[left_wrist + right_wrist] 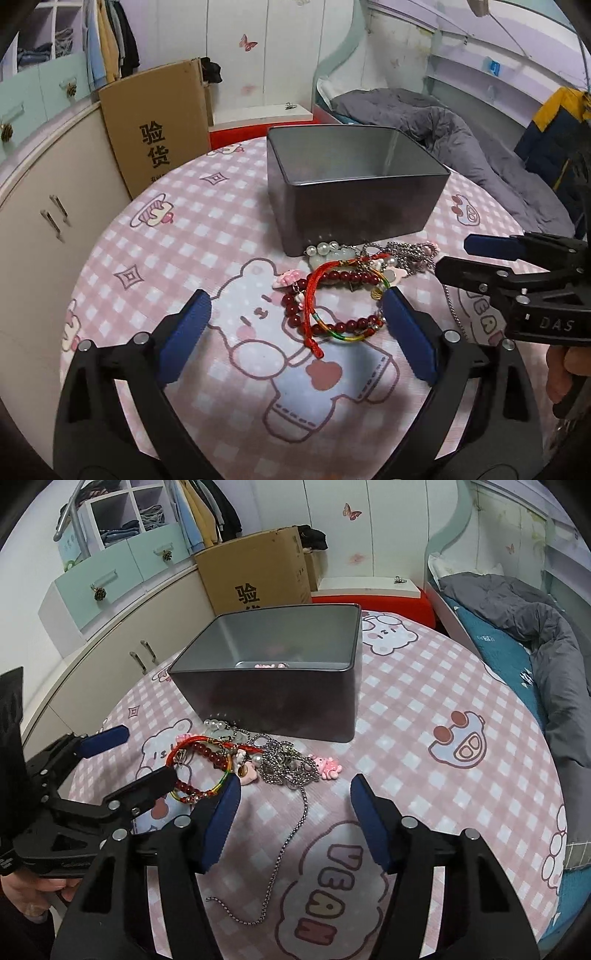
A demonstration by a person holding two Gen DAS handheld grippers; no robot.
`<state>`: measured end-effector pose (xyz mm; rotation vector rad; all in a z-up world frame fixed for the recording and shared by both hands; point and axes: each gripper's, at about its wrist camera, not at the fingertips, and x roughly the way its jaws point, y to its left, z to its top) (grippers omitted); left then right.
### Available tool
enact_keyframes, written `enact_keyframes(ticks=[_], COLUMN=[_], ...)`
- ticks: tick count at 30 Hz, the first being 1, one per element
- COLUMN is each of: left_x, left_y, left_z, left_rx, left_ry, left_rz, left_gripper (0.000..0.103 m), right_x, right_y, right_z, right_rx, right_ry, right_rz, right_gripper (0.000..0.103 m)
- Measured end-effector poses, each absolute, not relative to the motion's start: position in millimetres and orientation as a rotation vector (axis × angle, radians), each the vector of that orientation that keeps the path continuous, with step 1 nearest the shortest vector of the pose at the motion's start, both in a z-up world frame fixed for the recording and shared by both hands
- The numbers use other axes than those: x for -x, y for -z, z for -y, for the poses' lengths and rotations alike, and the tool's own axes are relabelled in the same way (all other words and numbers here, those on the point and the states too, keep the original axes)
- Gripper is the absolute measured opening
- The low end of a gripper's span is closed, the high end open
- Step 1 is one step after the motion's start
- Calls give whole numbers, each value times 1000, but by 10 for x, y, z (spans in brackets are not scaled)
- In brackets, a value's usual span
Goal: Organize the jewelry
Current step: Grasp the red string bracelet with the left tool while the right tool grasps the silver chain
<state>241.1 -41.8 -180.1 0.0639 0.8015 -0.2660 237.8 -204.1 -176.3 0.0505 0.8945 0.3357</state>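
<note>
Tangled jewelry pile (354,288) — red beads, silver chain — beside gray tin (354,184); both grippers spread, left gripper (295,332), right gripper (295,812).

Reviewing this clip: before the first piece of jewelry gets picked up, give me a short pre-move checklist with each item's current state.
1. Left tongs open: ok, pads spread wide, nothing between them.
2. Right tongs open: ok, nothing held.
3. Tin box uncovered and upright: ok, no lid on it.
4. Room in the box: ok; a small pink item shows at the bottom, the rest is hidden by the near wall.
5. Red bead bracelet free to lift alone: not ok, it lies tangled with the red cord and charms.
6. Silver chain clear of the pile: cannot tell; its tail trails loose on the tablecloth, its upper end is bunched with other pieces.
</note>
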Motion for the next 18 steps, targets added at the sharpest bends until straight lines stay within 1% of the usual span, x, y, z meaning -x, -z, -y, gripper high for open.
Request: enact_keyframes(ticks=[1, 3, 4, 5, 6, 8, 9, 10, 11, 12, 14, 15, 18], left_x=[-2453, -2526, -2529, -2518, -2508, -2477, -2470, -2454, -2431, -2400, -2358, -2334, -2278], left_y=[1848, 1962, 1976, 1965, 1953, 1923, 1907, 1871, 1827, 1783, 1665, 1614, 1466], left_z=[421, 428, 434, 448, 467, 480, 476, 464, 446, 427, 374, 345, 275], left_rx=[-61, -49, -52, -60, -78, -103, -106, -105, -105, -108, -103, -93, -56], left_ry=[270, 282, 281, 288, 293, 299, 302, 306, 307, 307, 316, 324, 355], left_rz=[-826, -882, -878, -874, -868, -851, -847, -840, -828, -814, -789, -779, -749], left_gripper=[59, 30, 27, 17, 11, 8, 6, 4, 4, 4, 4, 4, 4], right_x=[-2383, -2393, -2401, -2413, -2444, -2522, -2560, -2594, -2598, -2595, -2557, -2539, -2468], right_y=[1765, 1771, 1773, 1773, 1781, 1814, 1853, 1905, 1919, 1899, 1802, 1758, 1601], right_z=[2033, 2014, 1990, 1962, 1920, 1831, 1788, 1741, 1709, 1726, 1813, 1862, 2006], right_rx=[-50, -44, -39, -33, -25, 0, 22, 61, 86, 70, 29, 17, -39], right_ry=[-337, -351, -360, -371, -383, -395, -397, -384, -377, -385, -388, -387, -407], right_rz=[-895, -897, -896, -895, -897, -894, -901, -914, -908, -907, -881, -870, -836], right_gripper=[59, 58, 52, 48, 44, 36, 22, 17, 16, 13, 11, 3, 3])
